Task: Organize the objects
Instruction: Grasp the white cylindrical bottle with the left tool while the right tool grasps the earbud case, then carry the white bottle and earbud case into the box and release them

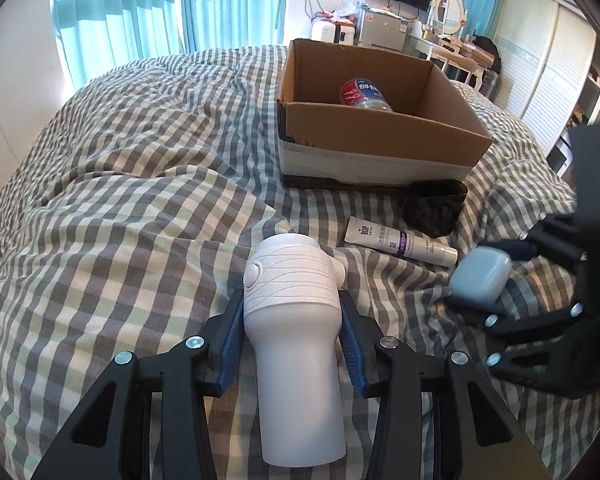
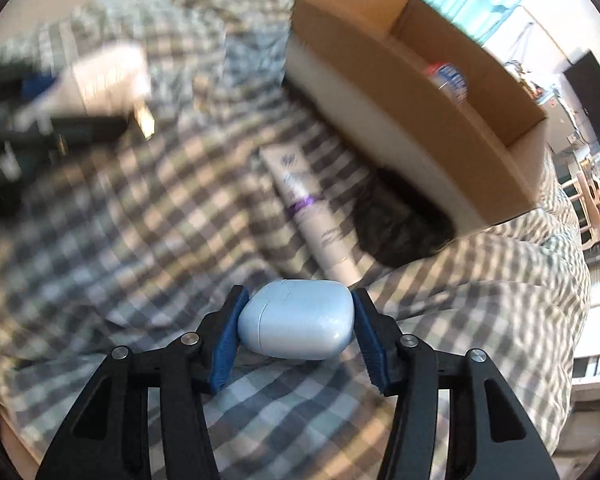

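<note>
Both grippers are loaded: the left gripper [image 1: 292, 320] clamps a white massage gun [image 1: 294, 320] lengthwise, the right gripper [image 2: 298, 330] pinches a pale-blue earbud case [image 2: 298, 324]. The cardboard box [image 1: 380, 132] sits ahead, nearer the right.

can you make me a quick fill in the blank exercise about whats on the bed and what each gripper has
1. The left gripper is closed on a ______ handheld device with a ribbed head.
2. The right gripper is closed on a small rounded case of pale ______ colour.
3. Inside the cardboard box lies a plastic ______ with a red label.
4. The white tube with a purple band lies on the ______ bedspread, outside the box.

Missing words: white; blue; bottle; checked
</note>
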### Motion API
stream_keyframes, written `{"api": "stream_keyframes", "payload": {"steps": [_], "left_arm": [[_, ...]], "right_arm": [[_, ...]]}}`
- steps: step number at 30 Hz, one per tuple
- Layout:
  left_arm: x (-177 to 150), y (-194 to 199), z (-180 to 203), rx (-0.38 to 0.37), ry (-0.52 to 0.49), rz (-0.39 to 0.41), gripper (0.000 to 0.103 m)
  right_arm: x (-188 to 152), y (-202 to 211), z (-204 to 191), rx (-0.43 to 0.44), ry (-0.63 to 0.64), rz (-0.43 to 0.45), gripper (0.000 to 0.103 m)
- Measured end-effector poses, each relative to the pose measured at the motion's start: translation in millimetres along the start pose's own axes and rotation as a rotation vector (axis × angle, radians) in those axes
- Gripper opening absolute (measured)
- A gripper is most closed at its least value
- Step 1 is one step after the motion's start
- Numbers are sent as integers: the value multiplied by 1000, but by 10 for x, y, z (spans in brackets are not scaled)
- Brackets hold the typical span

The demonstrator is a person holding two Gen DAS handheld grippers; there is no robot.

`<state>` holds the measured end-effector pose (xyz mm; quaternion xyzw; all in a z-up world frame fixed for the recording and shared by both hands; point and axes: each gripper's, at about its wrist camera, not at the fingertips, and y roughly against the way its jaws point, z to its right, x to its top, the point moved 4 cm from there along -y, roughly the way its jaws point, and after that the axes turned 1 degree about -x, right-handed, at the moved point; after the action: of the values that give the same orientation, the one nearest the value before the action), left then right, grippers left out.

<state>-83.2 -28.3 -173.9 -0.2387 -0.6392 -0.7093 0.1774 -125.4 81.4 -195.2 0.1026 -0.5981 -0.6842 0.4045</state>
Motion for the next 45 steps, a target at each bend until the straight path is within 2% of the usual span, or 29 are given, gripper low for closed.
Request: {"api": "stream_keyframes", "payload": {"steps": [5,10,18,26,30,34,39,45], "left_arm": [[66,122,35,-5,-12,25,44],[349,280,62,-8,-25,82,44],[1040,378,94,-10,-58,169,44],[1802,321,140,5,-97,246,44],[2057,112,251,2,-131,253,44],[2172,-307,366,-7,-164,198,44],[2143,-790,448,-22,-192,127,44],[2086,-1103,485,-56,-216,97,44]], "right_arm": [[115,358,66,-6,-41,100,52],[313,649,186,-29,-65,191,52],[813,977,597,-54,-112,313,52],[1388,1092,1097,-80,-181,392,52],[1584,935,1400,-77,-245,404,52],[1714,491,1641,-54,-278,349,52],[1739,-52,1820,-57,-291,278,52],[1695,-340,1807,-87,-235,271,52]]}}
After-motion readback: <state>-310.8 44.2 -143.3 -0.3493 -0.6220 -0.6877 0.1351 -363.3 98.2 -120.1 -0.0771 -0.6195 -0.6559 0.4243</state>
